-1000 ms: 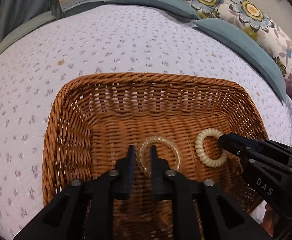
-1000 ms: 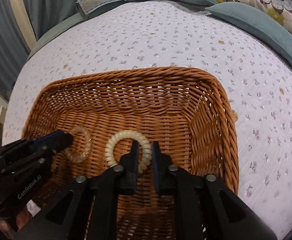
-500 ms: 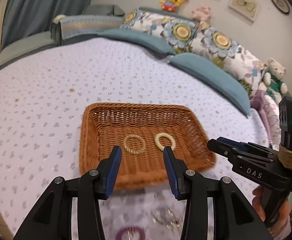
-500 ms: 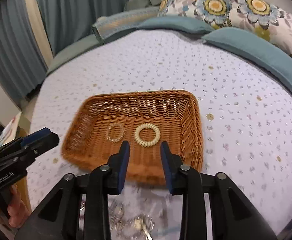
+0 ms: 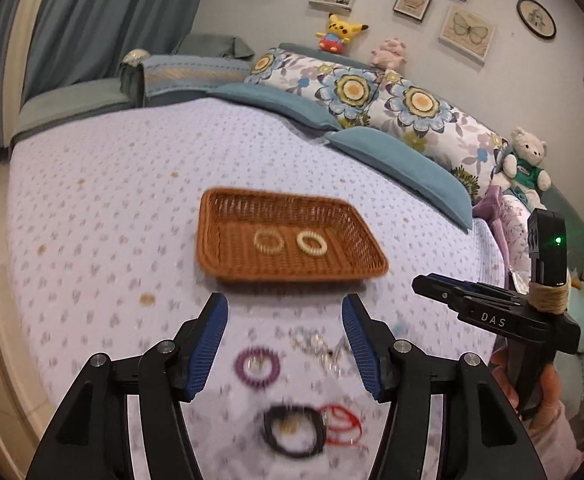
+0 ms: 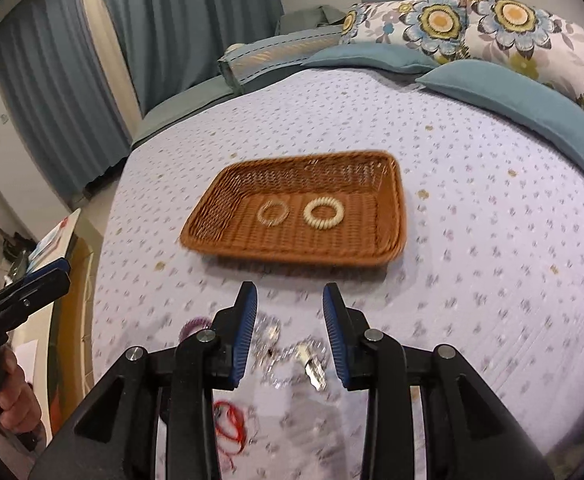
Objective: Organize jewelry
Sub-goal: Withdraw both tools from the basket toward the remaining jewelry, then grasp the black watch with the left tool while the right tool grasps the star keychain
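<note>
1. Lilac flowered bedspread [image 5: 92, 200] filled the scene, with blue pillows [image 5: 395, 160] and floral cushions [image 5: 411, 108] at the headboard and framed prints on the wall.
2. Out in the middle of the bed sat the wicker basket [image 5: 228, 268], and inside it lay two rings side by side, apart from each other: a pale clear hair ring [image 5: 268, 241] on the left and a cream coil hair tie [image 5: 311, 243] on the right.
3. Left tool [image 5: 284, 316] hovered above the bedspread on the near side of the basket, its jaws just having opened wider, with nothing between the blue pads.
4. Right tool [image 6: 290, 304] hung alongside, jaws parted more narrowly and empty too.
5. Below them, loose on the bedspread: a purple coil tie [image 5: 257, 367], a blurred silver chain tangle [image 5: 319, 346], a black hair band [image 5: 293, 430] and a red cord [image 5: 341, 424] touching it.
</note>
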The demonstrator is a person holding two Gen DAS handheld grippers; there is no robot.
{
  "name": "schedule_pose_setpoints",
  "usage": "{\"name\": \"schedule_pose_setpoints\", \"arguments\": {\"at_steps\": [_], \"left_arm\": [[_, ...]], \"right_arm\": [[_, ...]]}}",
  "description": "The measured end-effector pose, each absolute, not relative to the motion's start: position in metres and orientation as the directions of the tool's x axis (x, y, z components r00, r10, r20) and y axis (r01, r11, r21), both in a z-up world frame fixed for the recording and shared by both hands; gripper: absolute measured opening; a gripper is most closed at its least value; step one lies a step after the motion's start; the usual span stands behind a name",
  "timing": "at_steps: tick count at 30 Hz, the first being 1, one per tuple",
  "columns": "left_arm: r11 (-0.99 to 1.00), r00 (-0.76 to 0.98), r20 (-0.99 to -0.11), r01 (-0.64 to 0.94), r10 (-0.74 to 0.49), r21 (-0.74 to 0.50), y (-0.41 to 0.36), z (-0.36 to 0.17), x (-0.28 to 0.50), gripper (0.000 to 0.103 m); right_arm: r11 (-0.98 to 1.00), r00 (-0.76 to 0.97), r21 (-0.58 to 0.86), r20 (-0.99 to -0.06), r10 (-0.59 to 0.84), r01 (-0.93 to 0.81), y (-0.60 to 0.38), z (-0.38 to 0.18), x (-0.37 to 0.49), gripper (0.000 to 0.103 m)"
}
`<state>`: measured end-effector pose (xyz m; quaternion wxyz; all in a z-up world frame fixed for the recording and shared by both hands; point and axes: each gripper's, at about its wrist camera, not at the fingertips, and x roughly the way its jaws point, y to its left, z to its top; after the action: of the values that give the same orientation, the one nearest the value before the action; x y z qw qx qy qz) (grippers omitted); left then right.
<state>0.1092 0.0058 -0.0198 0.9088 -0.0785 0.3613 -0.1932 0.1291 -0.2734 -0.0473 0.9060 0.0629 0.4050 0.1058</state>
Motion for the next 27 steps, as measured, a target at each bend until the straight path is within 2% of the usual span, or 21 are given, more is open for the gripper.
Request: {"name": "schedule_pose_setpoints", "arguments": {"at_steps": [1,3,4,5,9,14,18,22,27], "left_arm": [[0.914,0.661,-0.632,0.288,-0.405,-0.284,0.008,-0.024,0.106,0.061],[0.919,0.643,-0.656,0.267,-0.395,-0.291,0.012,-0.040,0.099,0.061],[0.919,0.633,-0.667,0.257,-0.393,-0.298,0.013,-0.048,0.097,0.061],[0.920,0.620,-0.680,0.244,-0.391,-0.307,0.015,-0.058,0.096,0.061],[0.921,0.576,-0.720,0.191,-0.385,-0.340,0.018,-0.099,0.092,0.061],[0.931,0.548,-0.753,0.184,-0.365,-0.317,0.005,-0.137,0.088,0.061],[0.925,0.538,-0.753,0.187,-0.379,-0.331,-0.001,-0.149,0.089,0.061],[0.927,0.526,-0.764,0.183,-0.374,-0.328,-0.003,-0.159,0.089,0.061],[0.928,0.511,-0.774,0.186,-0.373,-0.324,-0.007,-0.168,0.088,0.061]], "right_arm": [[0.968,0.647,0.204,-0.720,0.251,-0.148,-0.273,-0.054,0.123,0.037],[0.966,0.654,0.206,-0.711,0.258,-0.157,-0.275,-0.064,0.115,0.044],[0.965,0.662,0.208,-0.702,0.261,-0.160,-0.276,-0.071,0.110,0.053],[0.966,0.667,0.209,-0.700,0.255,-0.150,-0.279,-0.081,0.106,0.057],[0.962,0.641,0.248,-0.721,0.263,-0.116,-0.287,-0.113,0.107,0.057],[0.972,0.622,0.217,-0.749,0.228,-0.094,-0.284,-0.138,0.114,0.056],[0.977,0.613,0.178,-0.761,0.213,-0.118,-0.274,-0.142,0.119,0.056],[0.984,0.604,0.119,-0.777,0.176,-0.135,-0.265,-0.148,0.124,0.047],[0.980,0.555,0.105,-0.811,0.184,-0.170,-0.257,-0.160,0.131,0.046]]}}
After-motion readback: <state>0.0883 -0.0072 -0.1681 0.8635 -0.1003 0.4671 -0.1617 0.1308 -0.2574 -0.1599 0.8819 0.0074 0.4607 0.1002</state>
